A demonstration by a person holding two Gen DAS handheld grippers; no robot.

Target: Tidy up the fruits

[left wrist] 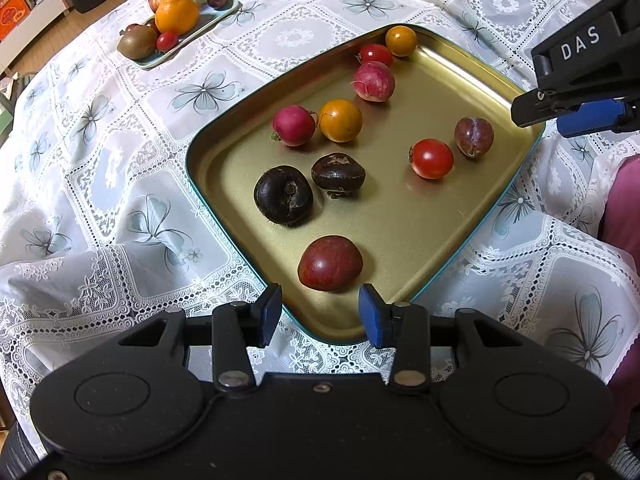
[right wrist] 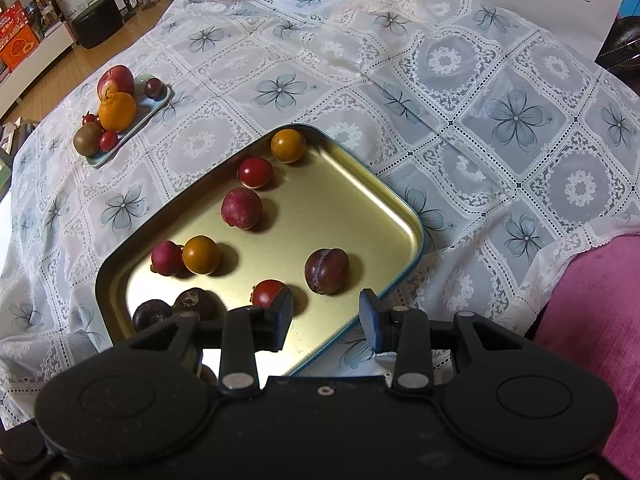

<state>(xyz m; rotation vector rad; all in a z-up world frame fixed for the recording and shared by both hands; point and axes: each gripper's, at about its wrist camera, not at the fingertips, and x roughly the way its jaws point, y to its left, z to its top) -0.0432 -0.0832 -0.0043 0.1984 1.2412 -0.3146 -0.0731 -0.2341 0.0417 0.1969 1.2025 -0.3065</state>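
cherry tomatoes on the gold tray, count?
2. One cherry tomato at the right beside the purple plum; another tomato near the far corner of the gold tray. None seem hidden.

A gold tray (left wrist: 460, 216) with a teal rim holds red tomatoes (left wrist: 431, 159), orange fruits (left wrist: 340, 120), pink-red radishes (left wrist: 294, 125) and dark brown chestnuts (left wrist: 283, 195). The tablecloth (left wrist: 120, 184) is white lace patterned with grey-blue flowers. Both grippers are black with blue pads (left wrist: 372, 316).

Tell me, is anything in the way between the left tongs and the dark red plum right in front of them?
No, nothing visible. The left tongs are open, and the dark red plum sits just ahead of the gap on the gold tray. The two black fruits lie farther back.
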